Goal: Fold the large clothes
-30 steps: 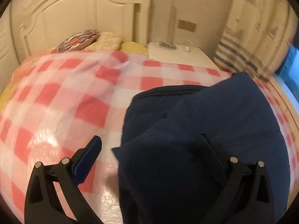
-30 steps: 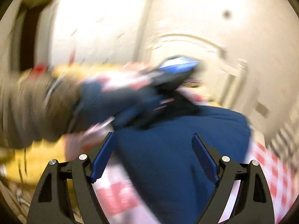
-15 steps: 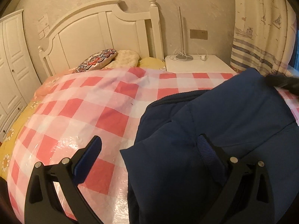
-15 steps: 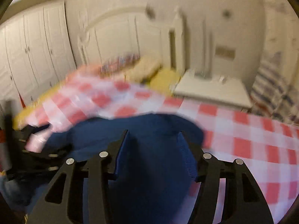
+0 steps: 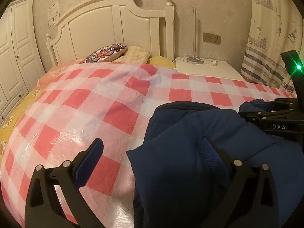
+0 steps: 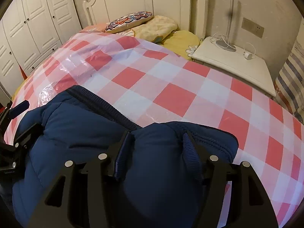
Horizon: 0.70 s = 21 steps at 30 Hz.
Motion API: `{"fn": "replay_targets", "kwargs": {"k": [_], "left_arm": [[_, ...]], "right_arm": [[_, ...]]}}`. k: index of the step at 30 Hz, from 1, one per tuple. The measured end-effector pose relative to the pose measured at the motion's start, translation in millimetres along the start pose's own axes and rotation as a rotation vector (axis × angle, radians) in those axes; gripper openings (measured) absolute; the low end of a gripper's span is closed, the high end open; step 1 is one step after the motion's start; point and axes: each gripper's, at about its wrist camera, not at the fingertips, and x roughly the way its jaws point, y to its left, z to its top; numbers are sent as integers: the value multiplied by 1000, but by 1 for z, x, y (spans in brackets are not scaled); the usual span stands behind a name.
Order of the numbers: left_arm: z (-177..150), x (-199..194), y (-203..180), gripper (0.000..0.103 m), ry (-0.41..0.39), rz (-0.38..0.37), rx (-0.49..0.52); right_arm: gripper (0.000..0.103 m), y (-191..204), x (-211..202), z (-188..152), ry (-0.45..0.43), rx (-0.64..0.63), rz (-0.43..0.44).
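Padded navy-blue jacket (image 6: 91,133), quilted, with ribbed dark collar band: heaped on the red-and-white checked plastic-covered bedspread (image 5: 106,102), at the end farthest from the white wooden headboard (image 5: 106,26).

Right gripper (image 6: 157,155), black frame with blue pads: a thick fold of the jacket bulging between both pads, pressed from either side; jaws opening slightly. Positioned at the jacket's edge nearer the white nightstand (image 6: 233,66).

Left gripper (image 5: 153,157), same make: jaws spread wide. One finger (image 5: 210,152) sunk against the jacket's fabric, the other (image 5: 91,157) over bare bedspread, clear of the cloth. No grip visible. Positioned at the jacket's edge away from the nightstand.

Patterned round cushion (image 5: 106,52), red, blue and white: against the headboard, beside a cream quilted pillow (image 5: 135,54).

Yellow floral sheet (image 5: 11,117): showing beyond the bedspread's margin, running toward the headboard.

Nightstand: just beside the headboard's post, bearing a slim white lamp (image 5: 194,38) with round base and loose white cable.

White panelled wardrobe (image 6: 36,22): along the wall on the headboard's far side from the nightstand.

Striped curtain with boat print (image 5: 273,43): beyond the nightstand.
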Motion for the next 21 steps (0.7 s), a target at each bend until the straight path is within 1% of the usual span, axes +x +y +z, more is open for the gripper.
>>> {"fn": "replay_targets", "kwargs": {"k": [2,4,6,8,9,10,11,12,14,16,17,19,20,21], "left_arm": [[0,-1,-1,101,-2,6,5],[-1,-2,-2,101,-5,10,8],[-2,-3,-3,101,-9,18,15],[-2,-4,-3,101,-11,29,17],[-2,-5,-1,101,-11,43,9],[-3,-5,3,101,-13,61,-10],[-4,-6,7,101,-20,69,-32],[-5,-8,13,101,-28,82,-61],[-6,-9,19,101,-26,92,-91],[-7,-7,22,101,-11,85,-106],[-7,-5,24,101,-1,79,-112],[-7,-3,24,101,10,72,-115],[-7,-1,25,101,23,74,-118],[-7,2,27,101,34,67,-123]], "right_arm": [[64,0,-1,-1,-14,6,-11],[63,2,-3,-3,-30,5,-43],[66,7,-10,-2,-17,-7,-100],[73,17,-28,3,0,-1,-186],[73,20,-41,4,-30,14,-169],[73,26,-60,6,-88,22,-138],[73,31,-72,7,-125,16,-133],[73,39,-83,8,-154,1,-138],[73,52,-93,11,-175,-37,-143],[72,58,-85,12,-156,-53,-138],[72,60,-72,11,-122,-55,-126],[72,64,-34,4,-4,-70,-91],[73,65,-20,0,19,-88,-87],[73,63,-16,2,35,-72,-71]]}}
